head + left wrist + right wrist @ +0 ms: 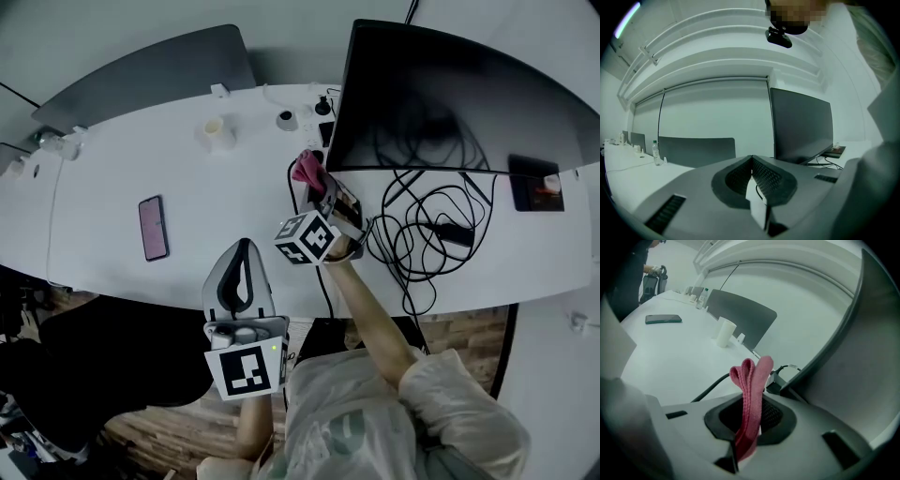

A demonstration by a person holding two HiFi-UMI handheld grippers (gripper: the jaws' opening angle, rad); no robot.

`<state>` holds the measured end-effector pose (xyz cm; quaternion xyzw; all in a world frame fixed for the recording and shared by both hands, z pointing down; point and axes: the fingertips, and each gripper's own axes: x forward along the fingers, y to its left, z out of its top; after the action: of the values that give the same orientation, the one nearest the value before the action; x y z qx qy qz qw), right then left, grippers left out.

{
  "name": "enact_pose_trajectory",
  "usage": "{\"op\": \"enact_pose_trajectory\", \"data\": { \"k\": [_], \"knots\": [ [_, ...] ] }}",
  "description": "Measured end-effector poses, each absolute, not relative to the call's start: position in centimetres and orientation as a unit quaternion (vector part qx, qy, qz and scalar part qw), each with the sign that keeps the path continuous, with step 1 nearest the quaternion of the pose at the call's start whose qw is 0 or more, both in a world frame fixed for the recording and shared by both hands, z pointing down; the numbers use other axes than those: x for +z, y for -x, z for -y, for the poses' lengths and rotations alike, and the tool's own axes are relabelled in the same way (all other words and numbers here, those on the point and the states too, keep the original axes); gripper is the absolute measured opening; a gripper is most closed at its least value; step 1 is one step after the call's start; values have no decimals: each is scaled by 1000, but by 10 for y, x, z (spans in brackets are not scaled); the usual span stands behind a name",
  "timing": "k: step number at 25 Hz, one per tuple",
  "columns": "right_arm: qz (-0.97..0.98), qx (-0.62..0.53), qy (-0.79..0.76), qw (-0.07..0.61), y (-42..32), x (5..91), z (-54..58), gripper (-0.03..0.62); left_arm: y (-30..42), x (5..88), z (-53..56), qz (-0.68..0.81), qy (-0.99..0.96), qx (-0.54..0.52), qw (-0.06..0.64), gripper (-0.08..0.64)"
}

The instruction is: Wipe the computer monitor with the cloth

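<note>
The white table point(187, 178) carries the dark computer monitor point(450, 94) at far right, its screen blank, with a tangle of black cables point(422, 239) at its foot. The right gripper point(323, 190) is clamped on a folded pink cloth point(307, 170), held just beside the screen's lower left corner; whether they touch is unclear. The left gripper point(242, 253) hangs near the table's near edge, jaws pressed together on nothing. Wiping looks about to start: next, press the cloth flat on the glass and sweep right. A smartphone point(153, 228) lies at left. No brand or writing is legible.
</note>
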<state>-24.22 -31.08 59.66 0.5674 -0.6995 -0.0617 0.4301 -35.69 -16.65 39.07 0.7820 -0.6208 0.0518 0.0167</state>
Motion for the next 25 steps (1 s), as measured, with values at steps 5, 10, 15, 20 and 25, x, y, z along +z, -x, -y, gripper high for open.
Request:
{"op": "enact_pose_trajectory", "data": {
  "k": [5, 10, 15, 20, 25],
  "knots": [
    [725, -74, -551, 406, 254, 581, 305, 54, 366, 384, 164, 636, -770, 47, 7, 14],
    [788, -59, -515, 333, 276, 521, 279, 54, 367, 355, 158, 660, -751, 31, -10, 14],
    [850, 35, -474, 227, 252, 452, 234, 54, 326, 323, 163, 652, -758, 0, -12, 14],
    [865, 25, -483, 136, 180, 365, 207, 54, 244, 291, 167, 614, -788, -33, -23, 14],
    [848, -17, -525, 68, 93, 292, 183, 54, 142, 249, 157, 541, -836, -60, -70, 14]
  ]
}}
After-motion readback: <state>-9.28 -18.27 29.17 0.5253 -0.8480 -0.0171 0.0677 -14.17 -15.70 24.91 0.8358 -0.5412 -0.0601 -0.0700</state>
